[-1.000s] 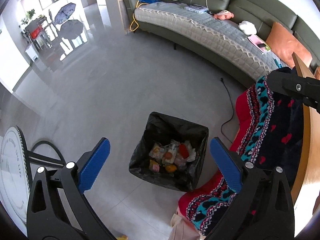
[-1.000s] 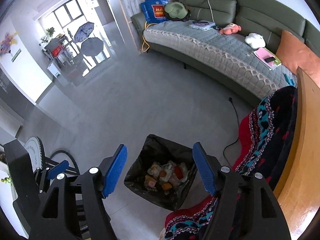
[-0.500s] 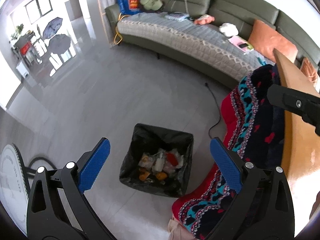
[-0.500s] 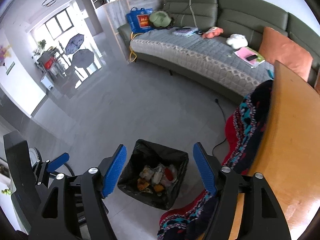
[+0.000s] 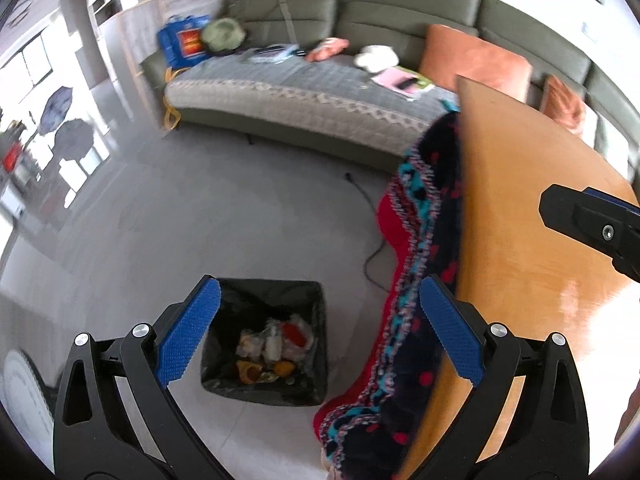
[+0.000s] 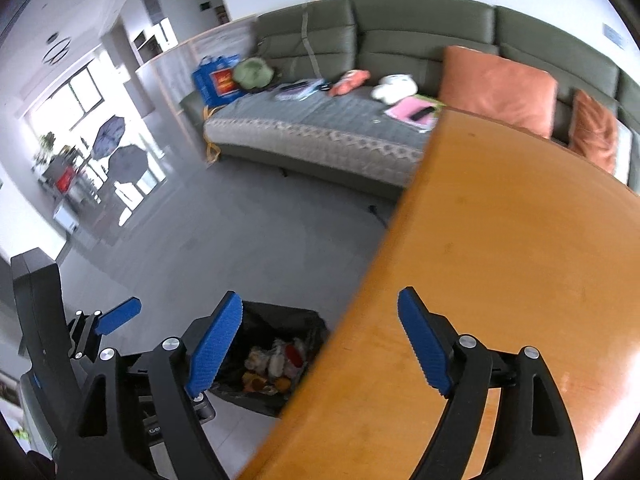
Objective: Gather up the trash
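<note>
A bin lined with a black bag stands on the grey floor, with wrappers and food scraps inside. My left gripper hovers above it, open and empty. In the right wrist view the same bin shows past the edge of a wooden table. My right gripper hangs over that edge with its jaws opening and nothing between them. Part of the right gripper's body reaches in over the table in the left wrist view. The left gripper's blue fingertip appears at the lower left of the right wrist view.
A patterned red, blue and black blanket hangs off the table's edge beside the bin. A green sofa with orange cushions and loose items curves along the back. A black cable lies on the floor. Umbrellas stand by the window.
Both views have swung toward the table, which now fills much more of each frame. The bin has slid lower and left in view. The right jaws stand wider apart.
</note>
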The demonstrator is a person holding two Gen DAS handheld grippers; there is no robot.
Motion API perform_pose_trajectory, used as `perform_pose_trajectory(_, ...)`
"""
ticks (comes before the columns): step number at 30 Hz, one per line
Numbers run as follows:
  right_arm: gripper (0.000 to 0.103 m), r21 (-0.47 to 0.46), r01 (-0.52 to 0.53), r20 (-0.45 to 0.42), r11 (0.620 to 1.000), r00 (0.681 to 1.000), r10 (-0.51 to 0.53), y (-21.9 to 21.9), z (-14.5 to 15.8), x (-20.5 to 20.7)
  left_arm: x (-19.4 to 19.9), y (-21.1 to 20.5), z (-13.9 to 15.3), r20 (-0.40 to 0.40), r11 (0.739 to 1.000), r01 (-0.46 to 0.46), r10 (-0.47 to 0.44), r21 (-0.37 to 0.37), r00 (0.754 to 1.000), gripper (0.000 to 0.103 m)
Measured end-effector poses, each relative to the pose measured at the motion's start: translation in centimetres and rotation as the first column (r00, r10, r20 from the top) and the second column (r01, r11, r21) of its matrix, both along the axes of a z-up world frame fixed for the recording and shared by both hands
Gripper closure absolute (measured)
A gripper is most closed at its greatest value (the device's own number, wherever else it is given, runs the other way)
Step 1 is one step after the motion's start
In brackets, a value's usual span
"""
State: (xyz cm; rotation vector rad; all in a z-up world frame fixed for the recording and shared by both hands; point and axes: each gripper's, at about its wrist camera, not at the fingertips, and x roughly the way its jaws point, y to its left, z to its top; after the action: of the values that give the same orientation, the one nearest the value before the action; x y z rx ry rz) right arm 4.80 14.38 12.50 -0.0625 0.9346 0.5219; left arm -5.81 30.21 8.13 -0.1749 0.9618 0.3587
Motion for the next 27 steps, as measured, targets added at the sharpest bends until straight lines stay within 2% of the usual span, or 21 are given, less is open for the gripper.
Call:
perform_pose_trajectory(6, 0.02, 0.017, 0.127, -0.005, 0.992, 0.992, -0.127, -7.4, 0.1, 0.7, 2.3, -5.9, 0.7, 0.005, 0.993, 0.116, -0.116, 0.018, 0.993, 0.006)
perform_pose_trajectory(11, 0.02, 0.022, 0.218, -0.012, 0.976, 0.976, -0.218, -13.1, -0.3, 0.9, 3.8, -11.1, 0.8, 0.001, 0.977, 0.213, -0.213, 0.025, 0.977, 0.006)
perform_pose_trajectory(22, 0.017, -0.013, 0.366, -0.017, 0.93, 0.93, -0.366, -24.6, -2.5, 0.0, 6.4, -21.0, 0.5, 0.024, 0.941, 0.338, -0.338, 0.016, 0.941, 0.006)
perform_pose_trajectory(27, 0.017, -0.036, 0.413, -0.017, 0.91, 0.91, -0.414, -29.4, -4.3, -0.6, 7.1, -26.1, -0.6, 0.023, 0.915, 0.403, -0.403, 0.028, 0.915, 0.006)
